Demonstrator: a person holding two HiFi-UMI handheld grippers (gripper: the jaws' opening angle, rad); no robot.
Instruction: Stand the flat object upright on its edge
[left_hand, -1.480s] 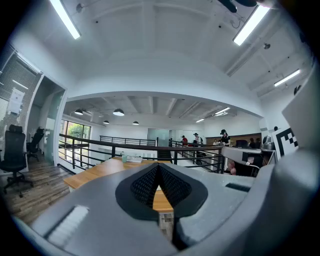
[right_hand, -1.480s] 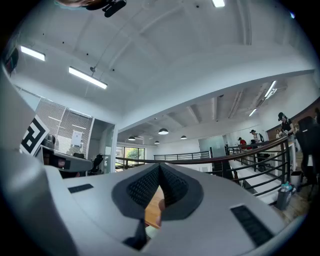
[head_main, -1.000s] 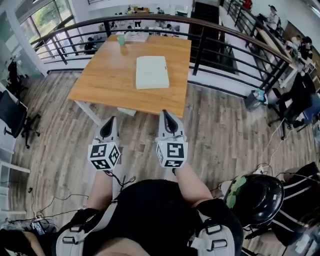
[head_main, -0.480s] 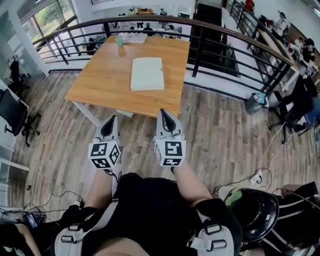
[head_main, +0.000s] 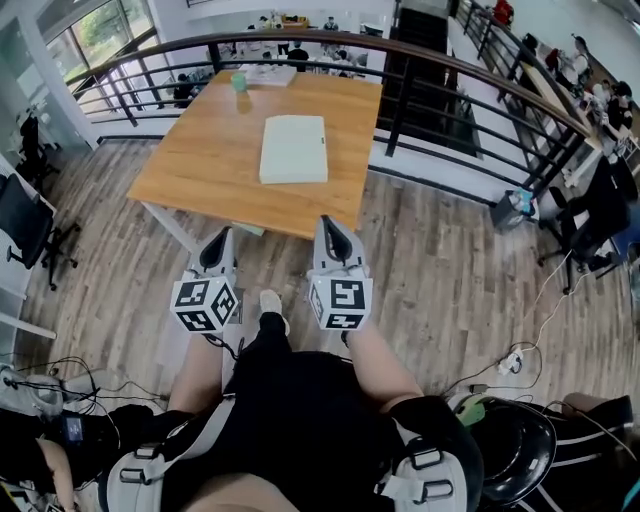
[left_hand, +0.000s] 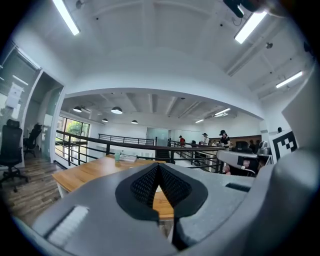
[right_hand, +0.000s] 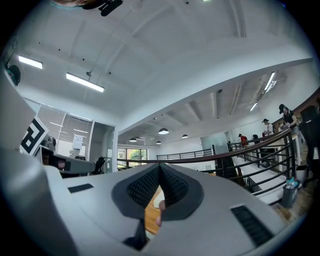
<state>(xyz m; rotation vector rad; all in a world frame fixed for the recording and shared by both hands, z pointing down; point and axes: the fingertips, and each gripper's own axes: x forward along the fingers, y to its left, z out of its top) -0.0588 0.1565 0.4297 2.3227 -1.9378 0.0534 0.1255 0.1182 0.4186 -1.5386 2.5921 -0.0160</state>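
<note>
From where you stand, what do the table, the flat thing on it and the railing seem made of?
Table: wood or veneer, matte honey top with faint grain.
Flat object: probably paper or card, matte off-white, book-like; hard to confirm.
Railing: dark bars, likely painted metal, under a brown, wood-looking handrail.

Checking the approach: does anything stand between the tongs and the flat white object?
Nothing visible does: only bare table separates left tongs and right tongs from the flat white object; the green cup stands beyond.
</note>
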